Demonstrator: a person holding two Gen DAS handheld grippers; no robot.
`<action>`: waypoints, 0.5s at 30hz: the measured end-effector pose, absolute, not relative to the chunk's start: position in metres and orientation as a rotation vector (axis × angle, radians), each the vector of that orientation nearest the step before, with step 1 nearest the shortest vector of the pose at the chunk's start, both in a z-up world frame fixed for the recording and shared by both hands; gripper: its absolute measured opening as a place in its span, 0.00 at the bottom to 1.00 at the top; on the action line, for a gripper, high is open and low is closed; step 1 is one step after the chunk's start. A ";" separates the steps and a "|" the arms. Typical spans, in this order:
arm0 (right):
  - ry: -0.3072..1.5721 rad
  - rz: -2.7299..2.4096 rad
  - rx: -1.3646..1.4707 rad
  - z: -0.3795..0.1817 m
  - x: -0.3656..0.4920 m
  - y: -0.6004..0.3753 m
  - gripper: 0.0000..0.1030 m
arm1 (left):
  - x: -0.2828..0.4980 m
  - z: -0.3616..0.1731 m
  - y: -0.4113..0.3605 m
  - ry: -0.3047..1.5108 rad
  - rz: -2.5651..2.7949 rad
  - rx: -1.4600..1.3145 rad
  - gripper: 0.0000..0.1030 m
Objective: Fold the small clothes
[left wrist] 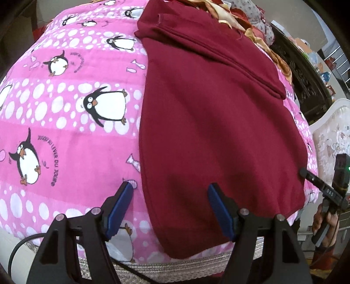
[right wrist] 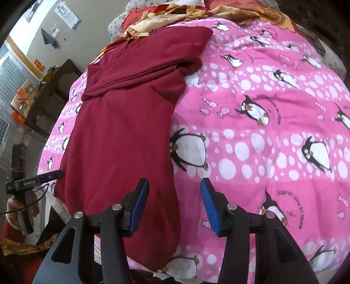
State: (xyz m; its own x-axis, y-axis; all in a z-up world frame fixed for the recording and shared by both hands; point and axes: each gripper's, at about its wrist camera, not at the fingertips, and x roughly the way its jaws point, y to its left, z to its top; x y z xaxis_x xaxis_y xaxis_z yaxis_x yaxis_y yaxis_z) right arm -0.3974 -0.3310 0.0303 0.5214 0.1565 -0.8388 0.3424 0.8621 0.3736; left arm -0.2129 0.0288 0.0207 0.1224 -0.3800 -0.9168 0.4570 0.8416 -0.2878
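A dark red garment [left wrist: 214, 122] lies flat on a pink penguin-print blanket [left wrist: 65, 113], with a sleeve folded across its far part. My left gripper [left wrist: 170, 207] is open and empty, hovering over the garment's near edge, one finger over the blanket and one over the cloth. My right gripper [right wrist: 175, 203] is open and empty, straddling the garment's [right wrist: 122, 135] near right edge on the blanket [right wrist: 262, 109]. Each gripper shows at the other view's edge: the right one [left wrist: 323, 187] in the left wrist view, the left one [right wrist: 28, 181] in the right wrist view.
A pile of orange and red cloth [right wrist: 175, 13] lies at the blanket's far end. A dark wooden cabinet [left wrist: 306, 74] and a white upholstered chair [left wrist: 330, 135] stand beside the bed. The bed's woven edge [left wrist: 175, 268] is just below my left gripper.
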 end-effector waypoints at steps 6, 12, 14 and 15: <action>1.012 -0.113 0.632 0.021 -0.402 -0.336 0.58 | -0.209 0.020 0.020 1.279 -0.634 0.069 0.32; 0.989 -0.061 0.613 0.025 -0.404 -0.328 0.19 | -0.201 0.028 0.031 1.305 -0.692 0.000 0.13; 0.968 -0.028 0.589 0.036 -0.406 -0.321 0.18 | -0.204 0.048 0.040 1.267 -0.710 0.018 0.12; 0.957 0.004 0.594 0.043 -0.407 -0.317 0.18 | -0.206 0.057 0.047 1.247 -0.716 0.023 0.12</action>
State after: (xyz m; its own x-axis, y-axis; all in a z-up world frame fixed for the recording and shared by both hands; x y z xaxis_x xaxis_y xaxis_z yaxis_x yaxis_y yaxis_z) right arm -0.4070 -0.3168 0.0427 0.5883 0.2588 -0.7661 0.2517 0.8417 0.4777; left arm -0.2063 0.0466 0.0572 0.1326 -0.4814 -0.8664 0.5053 0.7848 -0.3587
